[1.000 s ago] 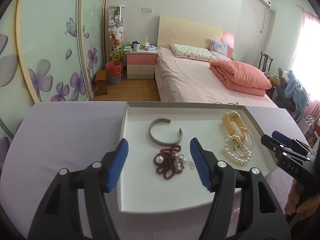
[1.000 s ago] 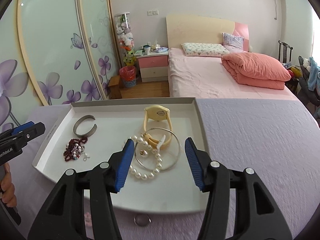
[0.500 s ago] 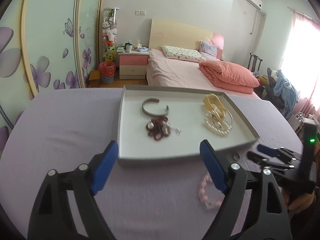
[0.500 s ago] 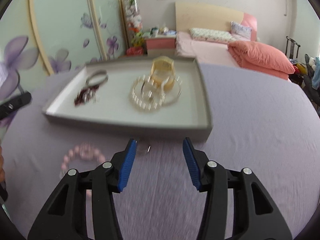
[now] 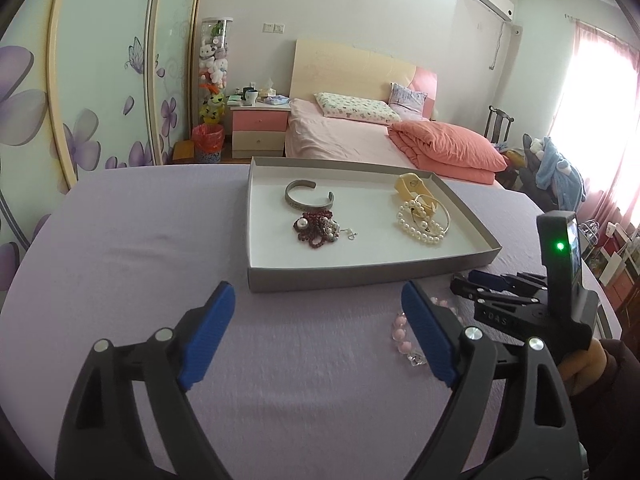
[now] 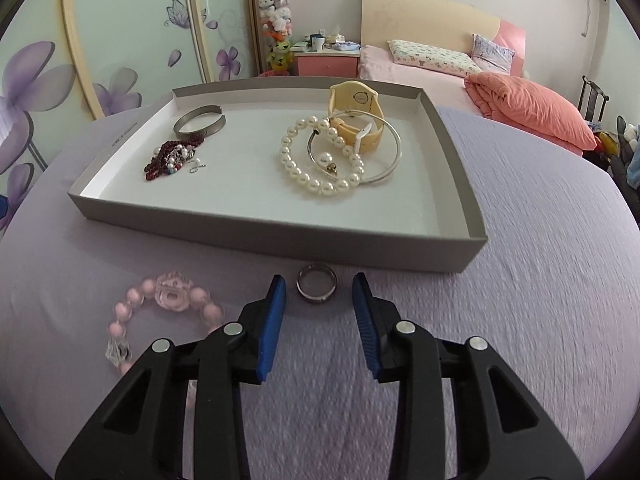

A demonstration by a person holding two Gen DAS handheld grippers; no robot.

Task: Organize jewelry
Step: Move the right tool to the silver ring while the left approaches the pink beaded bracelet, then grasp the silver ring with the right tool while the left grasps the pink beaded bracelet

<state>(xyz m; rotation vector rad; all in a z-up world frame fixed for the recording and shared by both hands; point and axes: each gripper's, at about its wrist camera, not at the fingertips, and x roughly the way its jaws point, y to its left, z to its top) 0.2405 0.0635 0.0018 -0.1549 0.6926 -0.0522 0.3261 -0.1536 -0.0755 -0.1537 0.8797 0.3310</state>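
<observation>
Tray (image 6: 276,236) w/ cuff, beads, pearls, watch; left gripper (image 5: 316,332) fingers wide, right gripper (image 6: 319,312) fingers closing round ring (image 6: 317,283).

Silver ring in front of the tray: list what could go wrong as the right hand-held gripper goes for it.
1. The silver ring lies flat on the purple cloth; the closing right hand-held gripper, not yet touching it, may pinch fabric or flick it away.
2. It sits close to the tray wall, so the fingertips could nudge the tray.
3. The pink bead bracelet beside the left finger could be dragged.

One tray (image 6: 280,236), six pieces inside, one ring (image 6: 316,283), one pink bracelet (image 6: 168,312).
</observation>
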